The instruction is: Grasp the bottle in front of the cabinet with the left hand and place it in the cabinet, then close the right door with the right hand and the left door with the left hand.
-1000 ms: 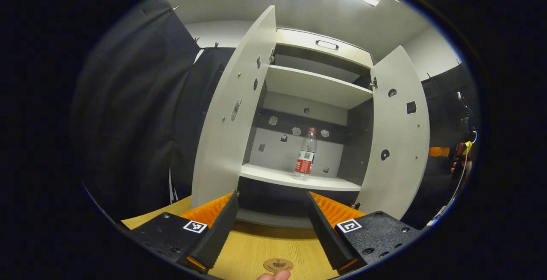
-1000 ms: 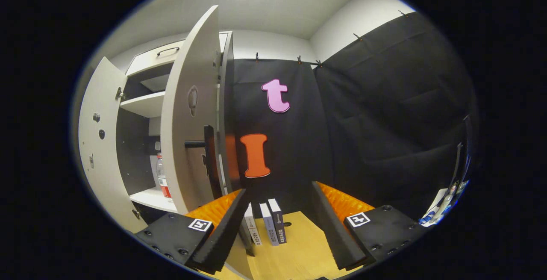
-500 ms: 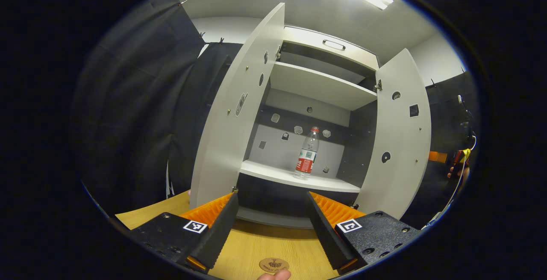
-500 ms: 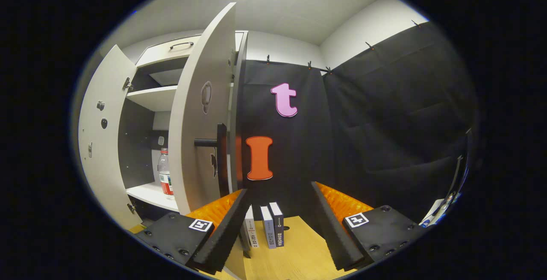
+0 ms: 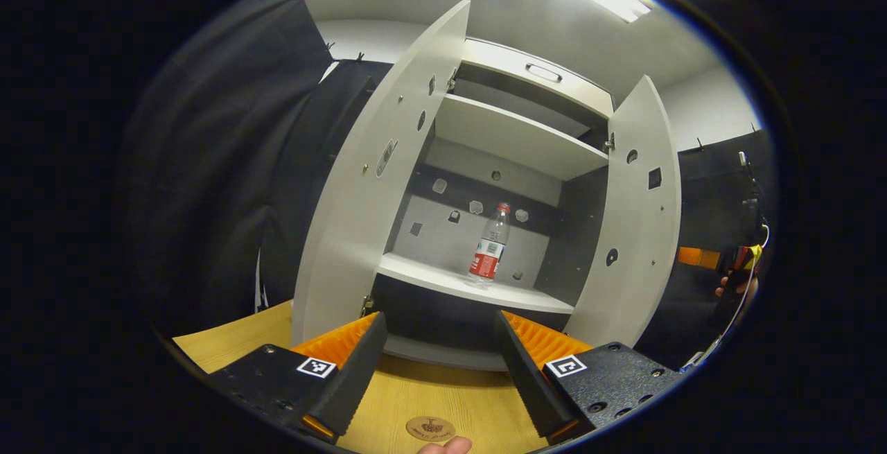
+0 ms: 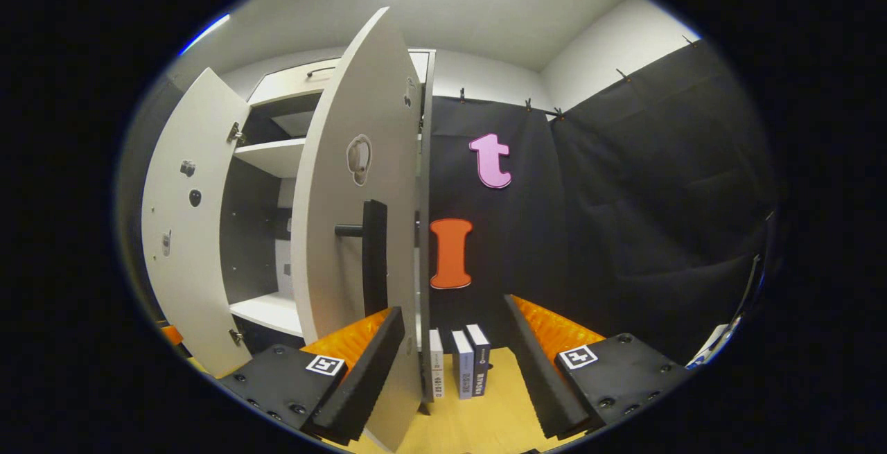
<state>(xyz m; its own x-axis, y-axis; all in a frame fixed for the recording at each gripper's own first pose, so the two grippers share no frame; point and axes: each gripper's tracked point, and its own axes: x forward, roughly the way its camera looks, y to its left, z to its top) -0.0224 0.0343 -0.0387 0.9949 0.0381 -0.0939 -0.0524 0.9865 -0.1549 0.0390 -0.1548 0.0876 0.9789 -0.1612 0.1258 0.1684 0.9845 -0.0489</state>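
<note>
Bottle (image 5: 487, 248) is standing upright on the cabinet shelf (image 5: 443, 281); you're holding the right gripper (image 6: 454, 364) spread and empty just beside the right door (image 6: 350, 246), its upright handle (image 6: 374, 256) just ahead-left; left gripper (image 5: 436, 367) is gaping, empty too.

A wooden table (image 5: 443, 398) carried the open cabinet (image 5: 516, 142) (a bottle (image 5: 487, 251) stood upright on its lower shelf (image 5: 443, 282)) and three books (image 6: 457, 371).

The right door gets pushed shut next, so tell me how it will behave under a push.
The right door looks like a stiff flat panel, so it should swing on its hinges without flexing. It is tall and probably light enough for a gentle push. Its handle sticks out and could catch the open right gripper.
</note>
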